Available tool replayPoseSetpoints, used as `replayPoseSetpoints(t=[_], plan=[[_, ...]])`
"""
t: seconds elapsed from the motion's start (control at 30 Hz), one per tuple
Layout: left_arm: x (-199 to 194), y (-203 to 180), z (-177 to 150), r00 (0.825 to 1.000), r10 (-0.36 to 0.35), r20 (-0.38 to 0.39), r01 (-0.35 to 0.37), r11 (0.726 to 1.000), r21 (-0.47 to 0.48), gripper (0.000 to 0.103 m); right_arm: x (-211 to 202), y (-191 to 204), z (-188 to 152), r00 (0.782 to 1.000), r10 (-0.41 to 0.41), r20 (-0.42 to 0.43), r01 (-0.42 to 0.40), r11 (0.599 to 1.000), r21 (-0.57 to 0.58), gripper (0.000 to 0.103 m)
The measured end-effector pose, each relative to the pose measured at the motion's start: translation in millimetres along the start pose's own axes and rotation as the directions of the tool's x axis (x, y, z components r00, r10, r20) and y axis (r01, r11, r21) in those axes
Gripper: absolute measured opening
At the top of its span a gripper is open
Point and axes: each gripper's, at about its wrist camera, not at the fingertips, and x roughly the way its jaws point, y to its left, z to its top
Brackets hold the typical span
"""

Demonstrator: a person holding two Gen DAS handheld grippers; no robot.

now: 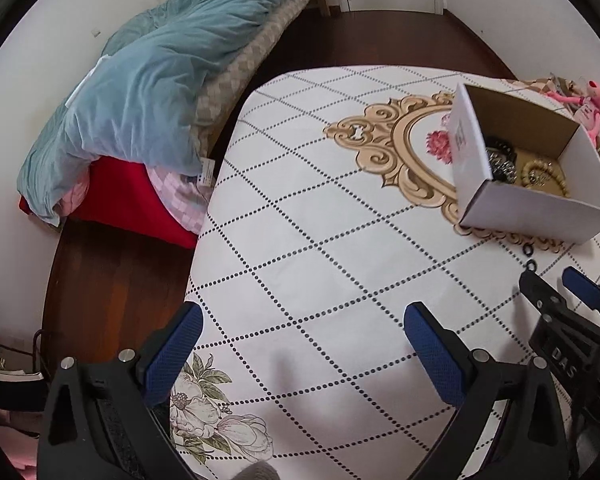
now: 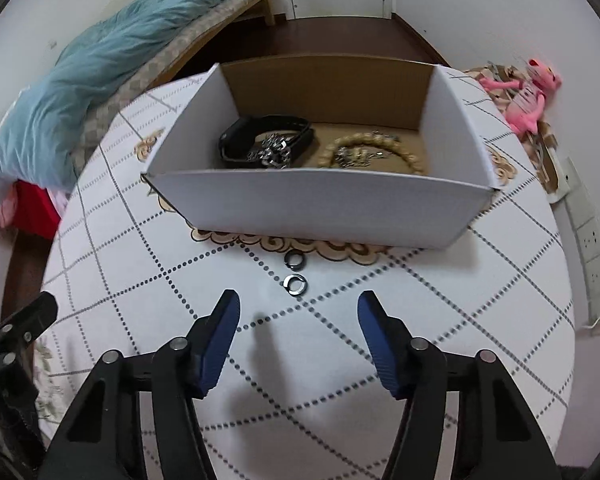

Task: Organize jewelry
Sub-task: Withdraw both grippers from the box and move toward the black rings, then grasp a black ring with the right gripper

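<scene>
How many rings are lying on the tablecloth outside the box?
2. A dark ring lies just in front of the white box; a silver ring lies beside it, nearer the right hand-held gripper. Others may be hidden behind the box.

Home bedroom, rumpled blue duvet [image 1: 148,80] on bed [image 2: 204,36], wooden floor [image 1: 112,280]

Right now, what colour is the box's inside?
Brown cardboard inside the box, white outside; the right wrist view shows it best.
</scene>
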Motion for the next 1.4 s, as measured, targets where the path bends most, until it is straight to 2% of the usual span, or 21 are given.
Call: replayPoseSetpoints(t=[0.03,0.1,0.17,0.23,0.27,0.4,0.43,0.7,0.77,0.8,0.87,0.93,0.97,1.0,1.07,1.2,1.33,1.4], plan=[[3,1,0,1.0,-0.001,-0.005,0.001,1.0,0.001,0.103,3,1,0,1.0,0.006,-0.003,-0.006,1.0,0.0,0.055],[6,2,0,1.0,0.003,-0.008,-0.003,1.0,0.006,0.103,9,3,-1,1.0,0.002,-0.014,-0.002,1.0,-0.002,0.044],[8,2,2,1.0,0.006,-0.008,-0.006,1.0,0.01,0.103,9,4,-2,1.0,-0.007,0.007,0.007,1.0,-0.009,0.037],[10,2,2,1.0,0.004,-0.008,-0.004,1.0,0.014,0.103,10,4,-1,0.999,-0.027,0.02,0.027,1.0,-0.015,0.025],[10,1,3,1.0,0.005,-0.007,-0.004,1.0,0.016,0.103,10,3,0,0.999,-0.031,0.022,0.032,0.999,-0.015,0.013],[12,-6,4,1.0,-0.009,-0.01,0.009,1.0,0.026,0.103,9,-2,0,0.999,-0.029,0.026,0.029,0.999,-0.032,0.007],[12,-9,4,1.0,-0.017,-0.009,0.017,0.999,0.029,0.103,8,-5,-1,0.999,-0.027,0.026,0.028,0.999,-0.028,0.0],[5,-55,9,0.994,-0.113,0.009,0.112,0.99,0.091,0.103,-26,-66,-23,0.999,-0.003,0.037,0.0,0.995,0.102,0.0],[4,-64,9,0.993,-0.119,0.01,0.118,0.988,0.103,0.103,-31,-78,-26,0.998,0.051,0.034,-0.055,0.99,0.132,0.0],[5,-67,7,0.993,-0.116,0.012,0.114,0.988,0.106,0.103,-31,-82,-26,0.994,0.106,0.021,-0.108,0.983,0.149,0.001],[7,-67,4,0.994,-0.111,0.008,0.11,0.988,0.106,0.103,-31,-84,-23,0.987,0.162,0.019,-0.163,0.976,0.142,0.003],[12,-63,-1,0.996,-0.093,-0.005,0.093,0.991,0.101,0.103,-28,-69,-18,0.985,0.17,0.041,-0.172,0.982,0.074,0.02],[15,-59,-3,0.996,-0.083,-0.012,0.084,0.992,0.093,0.103,-25,-61,-17,0.983,0.176,0.047,-0.178,0.983,0.043,0.032],[17,-55,-6,0.997,-0.075,-0.019,0.076,0.993,0.084,0.103,-19,-52,-14,0.982,0.181,0.044,-0.182,0.983,0.01,0.036],[23,-41,-10,0.998,-0.059,-0.034,0.061,0.996,0.06,0.103,-9,-35,-10,0.984,0.173,0.041,-0.172,0.984,-0.04,0.036],[31,-17,-17,0.998,-0.029,-0.052,0.031,0.999,0.025,0.103,5,-10,-6,0.993,0.107,0.056,-0.1,0.988,-0.12,0.036],[35,-4,-19,0.998,-0.015,-0.058,0.015,1.0,0.004,0.103,9,-2,-1,0.994,0.07,0.083,-0.06,0.991,-0.12,0.034],[35,-3,-20,0.998,-0.012,-0.054,0.012,1.0,0.0,0.103,10,2,-3,0.995,0.022,0.1,-0.008,0.991,-0.132,0.012]])
